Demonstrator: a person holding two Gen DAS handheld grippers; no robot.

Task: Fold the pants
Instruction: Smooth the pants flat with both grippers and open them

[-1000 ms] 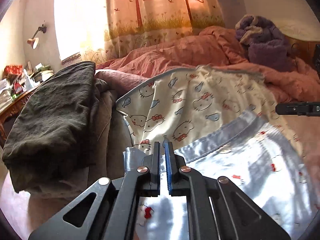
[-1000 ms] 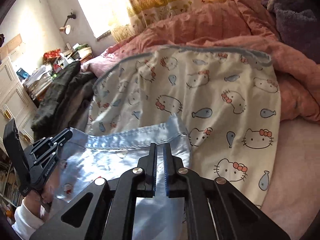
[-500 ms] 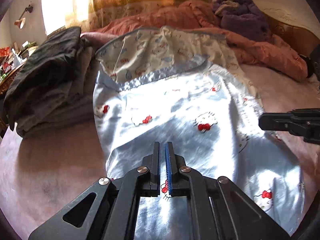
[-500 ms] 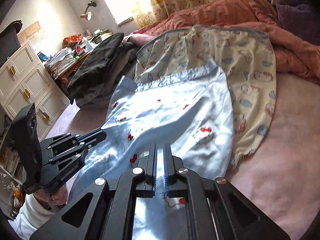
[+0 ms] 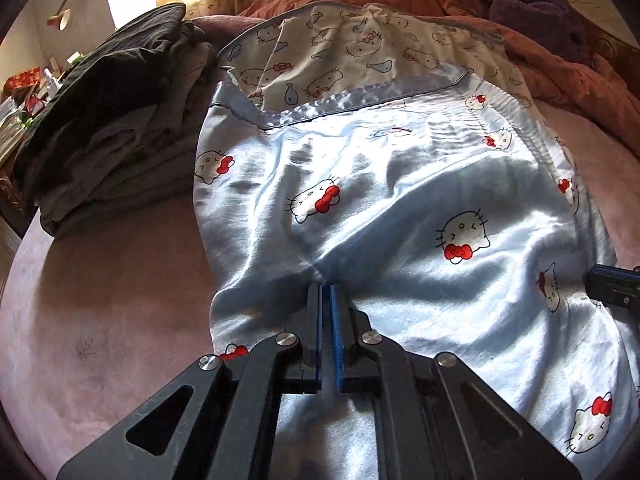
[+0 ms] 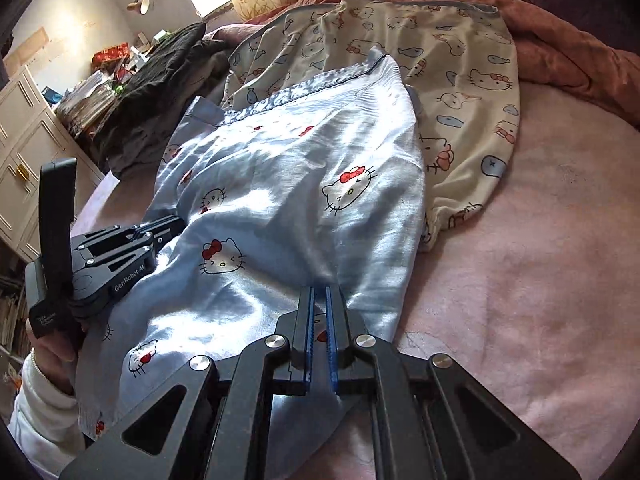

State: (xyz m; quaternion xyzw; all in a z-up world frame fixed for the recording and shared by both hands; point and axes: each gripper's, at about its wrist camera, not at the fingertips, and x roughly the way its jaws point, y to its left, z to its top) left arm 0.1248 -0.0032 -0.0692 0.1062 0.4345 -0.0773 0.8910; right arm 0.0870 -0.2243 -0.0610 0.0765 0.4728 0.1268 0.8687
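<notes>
The near edge of the light blue satin pants (image 5: 400, 200) is cut off beneath both tools, so the exact fabric pinched there cannot be made out. Only the tip of the right gripper (image 5: 612, 290) is seen at the right margin of the left wrist view. The cream printed garment (image 6: 460, 80) is partly covered by the pants' waistband, and its lower part is hidden.

The pants are spread on a pink bed cover (image 6: 520, 260), directly ahead of both sets of tongs, with the waistband lying farthest from them. Beyond the pants a rumpled reddish quilt (image 5: 560, 64) is seen, and a purple blanket (image 5: 528, 4) lies behind it. To the left of the left gripper (image 5: 325, 286) a pile of dark clothes (image 5: 100, 120) is stacked. A wall lamp (image 6: 142, 0), a sunlit curtain and white cabinets (image 6: 20, 140) with a cluttered top are seen further left.

Both tools are pointed steeply downward at the bed. The left gripper's jaws are drawn nearly together on a fold of the pants, and the right gripper's jaws are likewise narrowed on the pants' edge. In the right wrist view the left tool is gripped by a hand (image 6: 52, 344) in a white sleeve.
</notes>
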